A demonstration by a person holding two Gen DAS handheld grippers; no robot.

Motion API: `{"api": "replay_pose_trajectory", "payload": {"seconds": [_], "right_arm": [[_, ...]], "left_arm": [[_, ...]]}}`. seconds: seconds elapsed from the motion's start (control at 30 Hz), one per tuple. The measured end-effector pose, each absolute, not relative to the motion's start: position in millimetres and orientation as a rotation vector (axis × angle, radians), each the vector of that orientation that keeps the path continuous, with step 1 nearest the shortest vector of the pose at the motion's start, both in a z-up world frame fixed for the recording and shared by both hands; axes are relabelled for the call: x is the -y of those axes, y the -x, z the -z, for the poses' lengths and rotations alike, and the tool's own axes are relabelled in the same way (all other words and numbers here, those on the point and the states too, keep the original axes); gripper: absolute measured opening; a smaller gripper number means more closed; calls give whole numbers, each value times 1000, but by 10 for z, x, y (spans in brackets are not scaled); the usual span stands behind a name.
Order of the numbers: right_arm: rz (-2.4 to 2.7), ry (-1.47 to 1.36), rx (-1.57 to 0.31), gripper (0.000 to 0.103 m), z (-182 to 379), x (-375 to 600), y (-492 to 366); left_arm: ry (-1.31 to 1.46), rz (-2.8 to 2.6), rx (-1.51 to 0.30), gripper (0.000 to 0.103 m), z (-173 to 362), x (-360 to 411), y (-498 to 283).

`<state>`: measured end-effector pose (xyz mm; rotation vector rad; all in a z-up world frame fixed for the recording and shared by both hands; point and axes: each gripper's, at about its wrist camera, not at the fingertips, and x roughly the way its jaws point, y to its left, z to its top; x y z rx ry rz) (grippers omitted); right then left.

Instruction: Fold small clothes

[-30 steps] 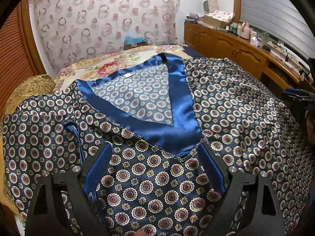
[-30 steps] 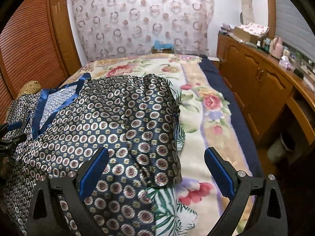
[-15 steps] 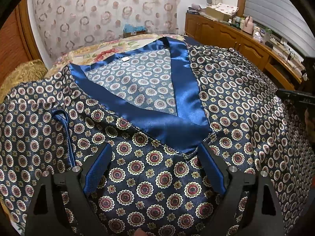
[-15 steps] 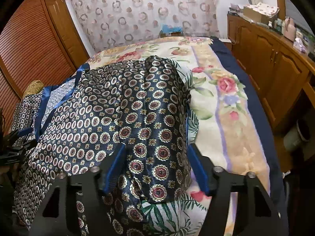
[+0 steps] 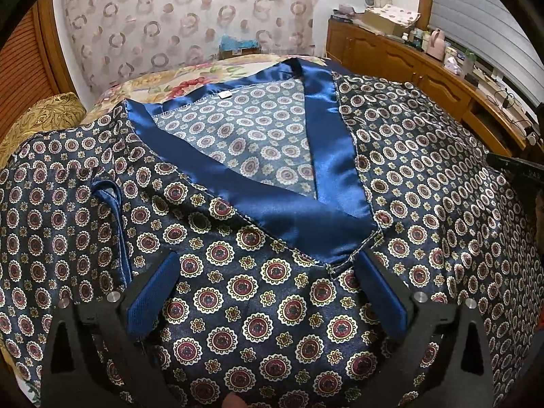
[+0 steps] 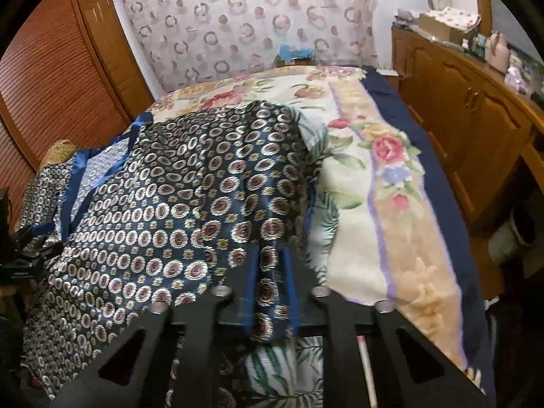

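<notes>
The patterned top [image 5: 272, 306] lies spread on the floral bedspread [image 6: 391, 204], neckline toward twelve o'clock. The right gripper [image 6: 270, 265] has just been closing and now pinches the sleeve edge — ready to fold inward. The left gripper [image 5: 268, 292] has just been opening — jaws spread wide, pads straddling cloth at six o'clock, grasping nothing.
</notes>
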<state>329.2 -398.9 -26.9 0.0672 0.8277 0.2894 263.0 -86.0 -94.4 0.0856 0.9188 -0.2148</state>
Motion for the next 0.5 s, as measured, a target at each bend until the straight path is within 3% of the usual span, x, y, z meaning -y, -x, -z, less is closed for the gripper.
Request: {"api": "replay_pose_trajectory", "payload": {"seconds": [0.1,0.5], "right_arm": [[-282,-42,-797,2,207,3933,-3249],[-319,80,-658,2,-192,3381,-2934]], "left_arm": [[-89,221,-920,103,940,866,-2622],[-92,136,-730,100,416,739,-2350]]}}
